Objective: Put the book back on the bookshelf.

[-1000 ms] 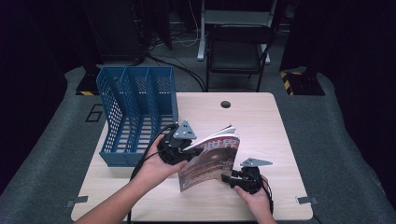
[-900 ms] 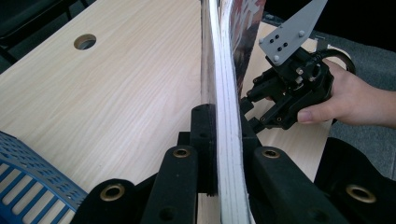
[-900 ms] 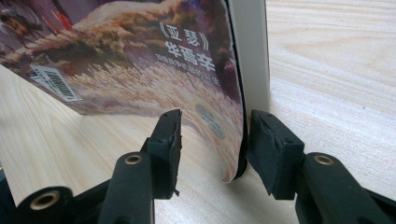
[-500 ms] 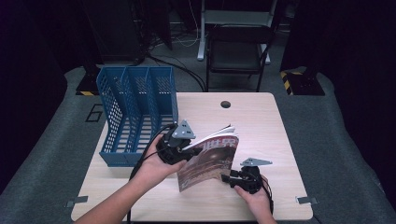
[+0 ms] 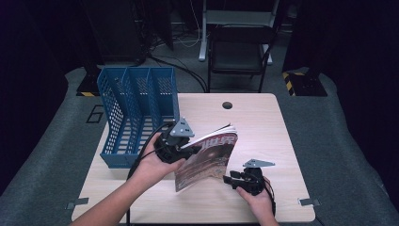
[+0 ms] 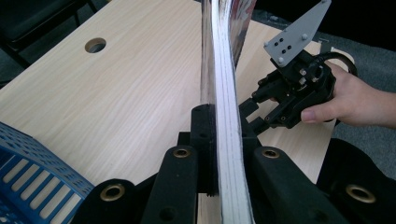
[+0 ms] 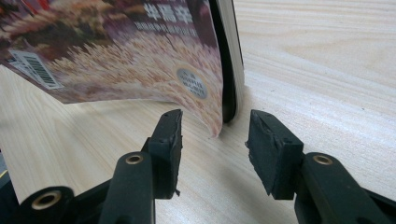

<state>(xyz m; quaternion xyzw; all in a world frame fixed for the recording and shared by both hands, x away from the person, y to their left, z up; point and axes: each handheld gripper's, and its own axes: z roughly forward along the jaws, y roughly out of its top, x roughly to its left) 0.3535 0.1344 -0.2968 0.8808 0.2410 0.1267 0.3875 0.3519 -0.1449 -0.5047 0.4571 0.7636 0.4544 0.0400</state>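
Clamped at its upper edge by the left tool [image 5: 181, 147], the magazine [image 5: 207, 157] stands on the counter [image 5: 263, 122] at 3 o'clock of the blue rack [image 5: 136, 110], likely light, floppy, glossy-slick, so the half-open, empty right tool [image 5: 230, 179] should take its spine corner.

Lab: black curtains [image 5: 42, 56], cables [image 5: 188, 42]

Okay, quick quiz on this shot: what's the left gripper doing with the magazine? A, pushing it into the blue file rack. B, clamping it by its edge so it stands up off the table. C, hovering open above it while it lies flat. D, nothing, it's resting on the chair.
B: in the left gripper view the left gripper has both jaws pressed onto the magazine, which stands on edge on the table.
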